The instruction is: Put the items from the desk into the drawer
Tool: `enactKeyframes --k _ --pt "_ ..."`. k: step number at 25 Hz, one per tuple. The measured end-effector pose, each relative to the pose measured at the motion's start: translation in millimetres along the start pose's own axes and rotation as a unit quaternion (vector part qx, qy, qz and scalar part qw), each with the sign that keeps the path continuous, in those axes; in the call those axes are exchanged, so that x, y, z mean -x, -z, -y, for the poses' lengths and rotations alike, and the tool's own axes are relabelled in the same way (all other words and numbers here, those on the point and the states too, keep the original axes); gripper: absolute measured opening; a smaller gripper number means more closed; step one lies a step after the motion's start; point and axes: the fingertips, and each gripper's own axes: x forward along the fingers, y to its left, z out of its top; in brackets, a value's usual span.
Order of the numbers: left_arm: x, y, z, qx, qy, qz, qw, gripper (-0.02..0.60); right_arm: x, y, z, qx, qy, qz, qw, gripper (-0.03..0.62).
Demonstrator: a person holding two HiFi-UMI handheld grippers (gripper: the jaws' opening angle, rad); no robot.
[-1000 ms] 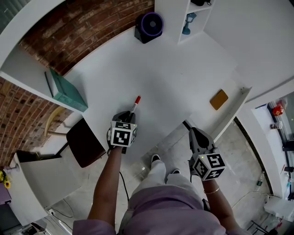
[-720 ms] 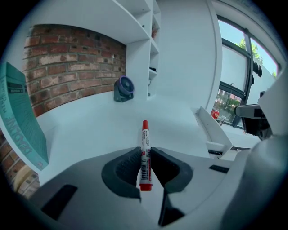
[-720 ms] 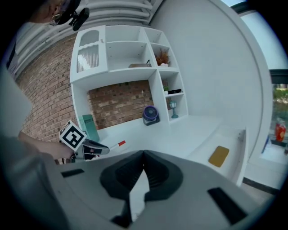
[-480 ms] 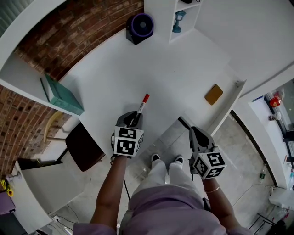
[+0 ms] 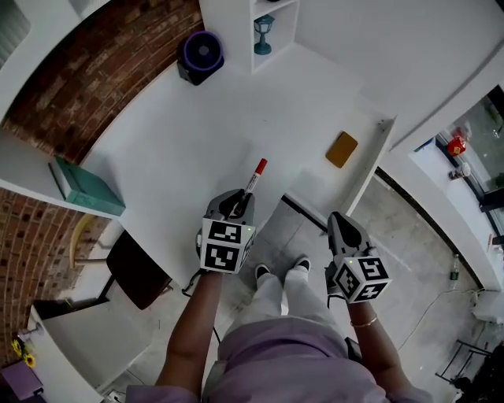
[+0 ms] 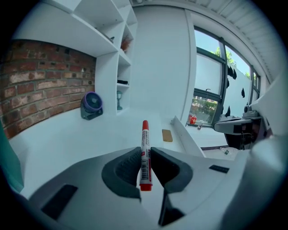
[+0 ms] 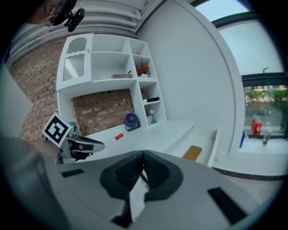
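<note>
The white surface [image 5: 181,134] runs back to a brick wall [image 5: 94,86] and a white shelf unit [image 5: 236,20]. At its right end an open white drawer [image 5: 315,183] stands pulled out. A teal box [image 5: 85,190] leans on a side shelf at the left. A dark purple fan [image 5: 200,55] sits at the back of the surface, just beside the shelf unit.

The left gripper [image 6: 145,155] hangs over the near edge of the surface. Its fingers are narrowed onto a marker. The right gripper [image 7: 143,158] is near the drawer's front end, its fingers pressed together with nothing between them. Each gripper's cube carries black-and-white square markers.

A flat tan block [image 5: 342,149] lies inside the drawer. The marker [image 6: 144,150] has a red cap that points away from the person, toward the back of the surface. Its white barrel bears a barcode and red print too small to read.
</note>
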Motion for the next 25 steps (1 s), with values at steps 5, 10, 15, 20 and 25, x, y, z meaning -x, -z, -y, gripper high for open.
enactKeyframes --k 5,10,15,20,25 --pt "-14 -15 28 -0.016 0.024 0.000 0.9996 0.066 13 -3 24 -0.013 0.022 0.012 1.000 0.003" --pt "-31 -29 62 -0.028 0.045 -0.001 0.9986 0.066 27 -2 52 -0.028 0.044 0.019 0.998 0.003" --pt "-49 -34 97 -0.041 0.063 -0.009 0.9971 0.066 34 -5 78 -0.040 0.057 0.029 0.997 0.003" --pt "-69 -40 123 -0.050 0.076 -0.018 0.9957 0.066 41 -7 104 -0.050 0.066 0.033 0.996 0.003" --pt "-90 -42 145 -0.054 0.086 -0.029 0.9944 0.066 46 -7 131 -0.059 0.076 0.035 0.995 0.003"
